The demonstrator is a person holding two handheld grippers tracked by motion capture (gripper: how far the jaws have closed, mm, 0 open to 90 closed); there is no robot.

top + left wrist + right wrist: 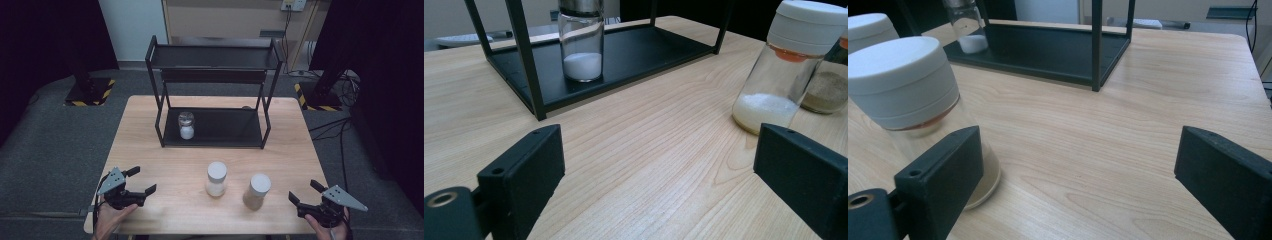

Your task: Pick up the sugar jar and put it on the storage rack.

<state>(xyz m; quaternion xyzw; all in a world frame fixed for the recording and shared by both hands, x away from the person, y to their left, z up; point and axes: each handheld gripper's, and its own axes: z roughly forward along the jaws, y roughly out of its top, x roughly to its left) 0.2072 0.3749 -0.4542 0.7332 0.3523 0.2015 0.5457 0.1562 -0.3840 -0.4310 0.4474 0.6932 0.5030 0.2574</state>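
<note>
Wooden table w/ two white-capped jars at lower centre: white-powder jar, brown-powder jar. Left gripper & right gripper are held open, empty, at bottom corners.

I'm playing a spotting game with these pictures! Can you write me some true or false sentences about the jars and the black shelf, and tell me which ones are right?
1. A small jar with a silver cap stands on the bottom level of the black shelf. True.
2. Three jars stand on the bare table in front of the shelf. False: two, the jar with white powder and the jar with brown powder.
3. Both front jars have white lids. True.
4. The left gripper is squeezing the jar with white powder. False: its jaws are open and hold nothing.
5. The right gripper is open, apart from the jar with brown powder. True.
</note>
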